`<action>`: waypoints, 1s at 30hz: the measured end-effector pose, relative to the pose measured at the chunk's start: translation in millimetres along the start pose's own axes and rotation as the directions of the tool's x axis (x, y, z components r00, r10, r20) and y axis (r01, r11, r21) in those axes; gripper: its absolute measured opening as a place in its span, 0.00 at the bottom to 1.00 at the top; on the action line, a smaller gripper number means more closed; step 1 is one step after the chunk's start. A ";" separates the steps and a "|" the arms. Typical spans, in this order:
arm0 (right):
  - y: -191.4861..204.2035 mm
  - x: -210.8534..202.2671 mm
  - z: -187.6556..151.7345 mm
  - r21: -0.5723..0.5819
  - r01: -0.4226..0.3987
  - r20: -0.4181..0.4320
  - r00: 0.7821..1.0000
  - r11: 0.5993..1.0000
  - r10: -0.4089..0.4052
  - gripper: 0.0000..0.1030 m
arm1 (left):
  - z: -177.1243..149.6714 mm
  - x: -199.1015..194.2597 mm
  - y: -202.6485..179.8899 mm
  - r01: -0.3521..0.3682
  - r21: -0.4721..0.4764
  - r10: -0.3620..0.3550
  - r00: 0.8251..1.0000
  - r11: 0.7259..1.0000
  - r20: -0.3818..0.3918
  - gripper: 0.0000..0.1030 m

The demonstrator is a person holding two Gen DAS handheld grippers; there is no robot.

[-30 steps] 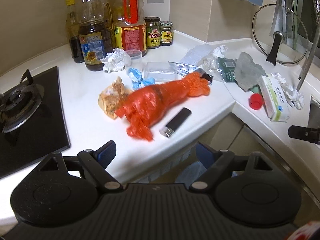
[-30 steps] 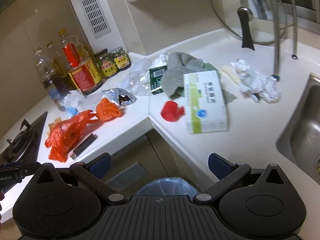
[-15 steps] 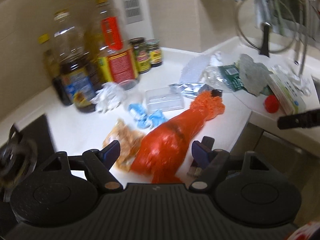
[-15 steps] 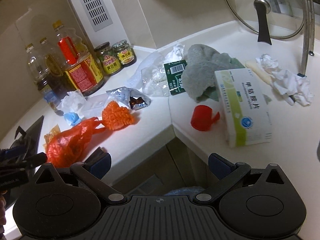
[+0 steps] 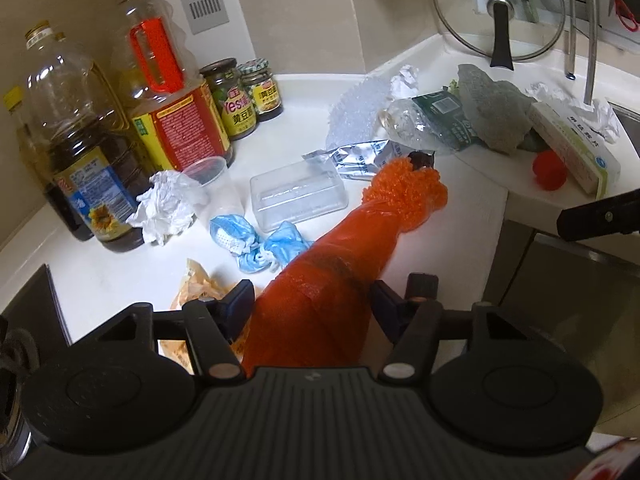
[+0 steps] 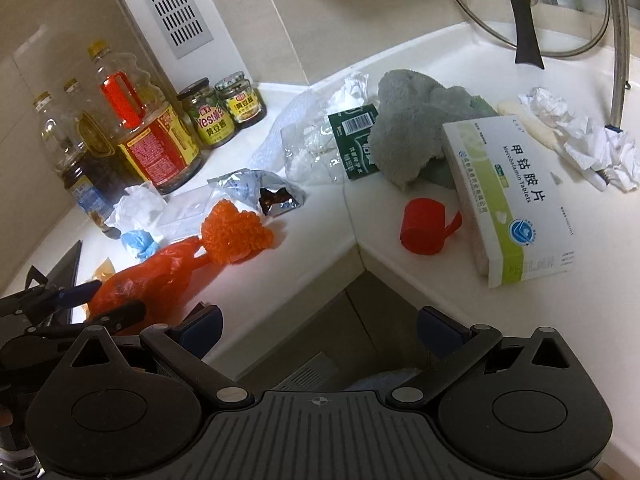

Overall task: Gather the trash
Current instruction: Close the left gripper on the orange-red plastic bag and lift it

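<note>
An orange plastic bag (image 5: 328, 264) lies on the white counter (image 5: 460, 232), with an orange mesh ball (image 5: 404, 192) at its far end. My left gripper (image 5: 312, 304) straddles the bag's near end and its jaws are closing, the blue pads right at the bag's sides. In the right wrist view the same bag (image 6: 152, 272) sits between the left gripper's (image 6: 98, 302) fingers. My right gripper (image 6: 320, 324) stands open and empty in front of the counter's corner, above a bin (image 6: 380, 380) lined with pale plastic.
Loose litter covers the counter: crumpled tissue (image 5: 164, 208), blue wads (image 5: 256, 244), a clear box (image 5: 296, 196), a foil packet (image 5: 352, 156), a red cap (image 6: 424, 228), a tablet box (image 6: 508, 200), a grey cloth (image 6: 412, 124). Oil bottles (image 5: 172, 92) and jars stand behind; a stove (image 5: 24, 320) is left.
My left gripper has come forward and down over the orange bag, rolled, and narrowed around it. The right gripper shifted left toward the counter corner, then held still.
</note>
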State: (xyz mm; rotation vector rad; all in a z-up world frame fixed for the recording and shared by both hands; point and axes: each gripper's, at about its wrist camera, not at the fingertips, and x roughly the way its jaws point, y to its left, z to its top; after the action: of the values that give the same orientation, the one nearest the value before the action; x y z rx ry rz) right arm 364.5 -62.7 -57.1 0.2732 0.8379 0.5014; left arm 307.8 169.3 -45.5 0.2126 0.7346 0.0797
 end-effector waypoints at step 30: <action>105.3 46.8 -15.7 -0.202 -0.195 -0.104 0.979 0.960 0.177 0.75 | -10.5 -71.8 83.2 -0.019 -0.317 0.063 0.989 0.948 0.131 0.36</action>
State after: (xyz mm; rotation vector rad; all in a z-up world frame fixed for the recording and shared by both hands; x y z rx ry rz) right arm 345.7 52.0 -52.8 0.1354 0.8378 0.7783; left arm 247.8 241.7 12.3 -0.0727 0.5679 0.2186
